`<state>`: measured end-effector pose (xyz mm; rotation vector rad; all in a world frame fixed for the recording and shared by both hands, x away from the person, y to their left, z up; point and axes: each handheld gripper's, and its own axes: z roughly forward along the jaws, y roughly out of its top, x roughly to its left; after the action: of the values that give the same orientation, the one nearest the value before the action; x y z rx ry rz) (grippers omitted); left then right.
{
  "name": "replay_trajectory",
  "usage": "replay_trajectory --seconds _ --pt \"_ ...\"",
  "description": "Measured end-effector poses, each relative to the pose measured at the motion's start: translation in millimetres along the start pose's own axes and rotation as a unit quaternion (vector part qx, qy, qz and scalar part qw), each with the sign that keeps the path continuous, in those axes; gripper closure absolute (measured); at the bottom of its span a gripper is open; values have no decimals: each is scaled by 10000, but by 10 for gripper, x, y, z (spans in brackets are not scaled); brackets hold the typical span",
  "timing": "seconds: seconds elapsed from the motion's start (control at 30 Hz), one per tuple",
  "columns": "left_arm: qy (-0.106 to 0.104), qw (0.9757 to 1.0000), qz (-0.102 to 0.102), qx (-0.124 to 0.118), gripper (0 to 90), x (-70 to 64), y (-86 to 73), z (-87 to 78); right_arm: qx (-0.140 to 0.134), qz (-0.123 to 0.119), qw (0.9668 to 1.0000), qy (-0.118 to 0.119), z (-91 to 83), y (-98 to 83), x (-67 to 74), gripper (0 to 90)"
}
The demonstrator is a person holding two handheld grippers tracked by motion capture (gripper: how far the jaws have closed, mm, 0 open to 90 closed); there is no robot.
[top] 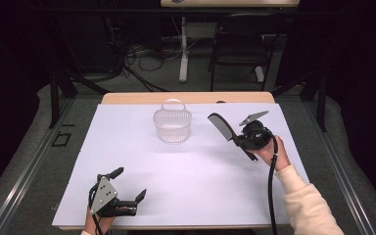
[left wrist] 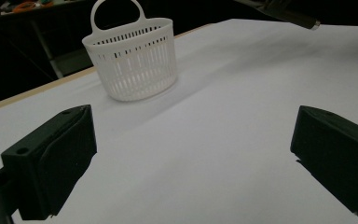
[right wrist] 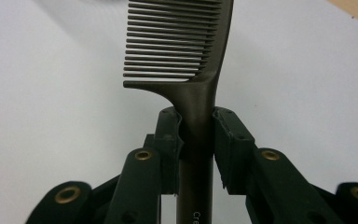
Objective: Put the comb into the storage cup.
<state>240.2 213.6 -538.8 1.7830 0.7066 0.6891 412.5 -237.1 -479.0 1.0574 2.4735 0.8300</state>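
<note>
Loads of open room here. White sheet [top: 186,171] covering nearly the whole surface [top: 127,98], with just a strip of bare wood showing along the far edge. Big blank stretch across the middle and the near half, nothing sitting between the 2 hands.

Left tongs [top: 129,184] parked low at the near-left corner, close to the front edge, jaws spread wide and holding nothing. Same story from the left gripper view: 2 black jaws far apart, plain white sheet between them.

White basket [top: 172,125] standing upright toward the far middle, well apart from the left tongs, slotted walls, looped handle on the far side of the rim. Looks empty from above.

Right tongs [top: 237,141] out on the right half, lifted off the sheet, clamped tight on the handle of a dark comb [top: 221,126]. Comb pointing up and left toward the basket, tooth end near it but not touching. Up close in the right gripper view: comb [right wrist: 182,44] a brownish-black plastic, teeth running off one side of the spine, handle squeezed between both pads, some pale lettering low on the handle, too cut off to read.
</note>
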Motion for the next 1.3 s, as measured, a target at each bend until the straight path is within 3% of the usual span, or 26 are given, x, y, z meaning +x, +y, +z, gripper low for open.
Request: replay_trajectory --seconds 0.6,1.3 --pt "-5 10000 39 -13 4 3 4 -3 -556 43 9984 -117 9 43 114 725" --pt "-7 10000 64 -15 4 0 7 1 -897 75 9957 -225 -88 97 94 725"
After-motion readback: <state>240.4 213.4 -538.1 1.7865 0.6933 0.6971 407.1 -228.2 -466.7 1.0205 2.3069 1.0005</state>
